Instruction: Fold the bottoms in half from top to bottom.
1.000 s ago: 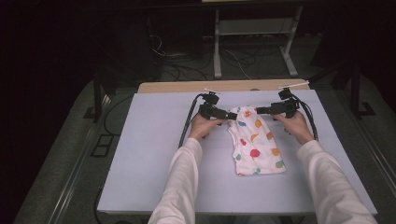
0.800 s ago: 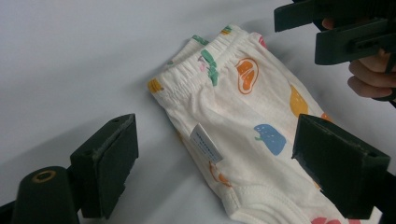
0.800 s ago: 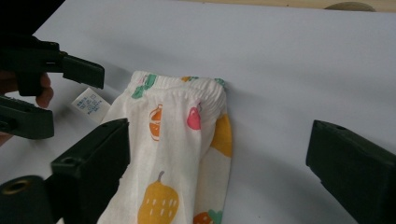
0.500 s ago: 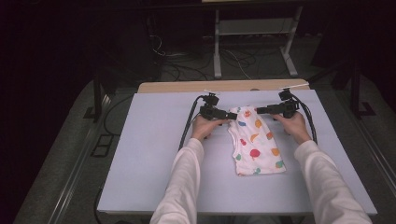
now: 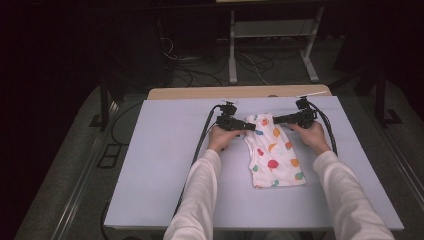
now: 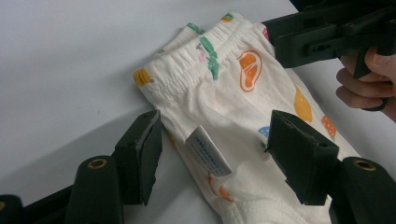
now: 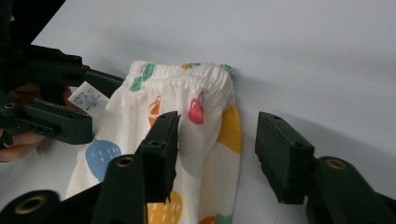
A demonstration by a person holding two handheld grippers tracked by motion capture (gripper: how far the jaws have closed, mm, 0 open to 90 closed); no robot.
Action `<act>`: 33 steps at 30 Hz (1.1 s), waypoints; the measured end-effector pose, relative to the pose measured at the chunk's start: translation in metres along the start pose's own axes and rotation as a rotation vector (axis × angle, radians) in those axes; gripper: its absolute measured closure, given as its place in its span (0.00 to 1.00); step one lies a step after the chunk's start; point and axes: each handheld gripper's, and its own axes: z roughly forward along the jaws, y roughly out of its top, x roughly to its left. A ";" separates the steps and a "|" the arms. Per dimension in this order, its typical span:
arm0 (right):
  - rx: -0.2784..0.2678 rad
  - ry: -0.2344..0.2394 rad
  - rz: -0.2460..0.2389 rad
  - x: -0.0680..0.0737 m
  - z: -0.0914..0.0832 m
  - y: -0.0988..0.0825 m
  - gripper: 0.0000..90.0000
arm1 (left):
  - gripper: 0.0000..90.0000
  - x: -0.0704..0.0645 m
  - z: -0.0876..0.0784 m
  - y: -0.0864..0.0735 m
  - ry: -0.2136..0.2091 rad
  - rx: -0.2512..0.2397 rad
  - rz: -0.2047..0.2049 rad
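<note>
A folded white garment printed with coloured fruit lies on the pale table, elastic waistband at the far end. My left gripper reaches in from the left at the waistband end. In the left gripper view its jaws have just been closing and straddle the garment's edge and white label, pads not pressing. My right gripper comes in from the right. Its jaws have also just been closing, with the garment's side edge between them, and they are open.
Black cables trail from both grippers across the table toward the person. A wooden board edge shows behind the table. A metal stand and loose cables sit on the dark floor beyond.
Both grippers' jaws look narrower around the garment's waistband end. Hands and garment stay where they were.
</note>
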 end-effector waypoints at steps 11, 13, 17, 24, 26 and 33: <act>0.055 0.004 -0.021 0.004 0.015 -0.004 0.64 | 0.50 0.002 0.002 -0.001 -0.003 -0.003 -0.006; 0.058 -0.005 -0.025 0.006 0.016 -0.004 0.66 | 0.52 0.002 0.002 -0.001 -0.002 -0.003 -0.011; 0.046 -0.041 -0.043 0.009 0.016 -0.003 0.67 | 0.58 0.002 0.004 -0.001 0.008 -0.001 -0.007; 0.039 -0.100 -0.047 0.005 0.012 -0.002 0.56 | 0.61 0.001 0.005 -0.001 0.024 -0.007 -0.015; 0.033 -0.080 -0.027 0.003 0.012 -0.003 0.54 | 0.63 0.000 0.006 -0.001 0.027 -0.007 -0.015; 0.037 -0.029 -0.007 0.001 0.015 -0.004 0.69 | 0.79 -0.001 0.010 -0.002 0.035 -0.004 -0.008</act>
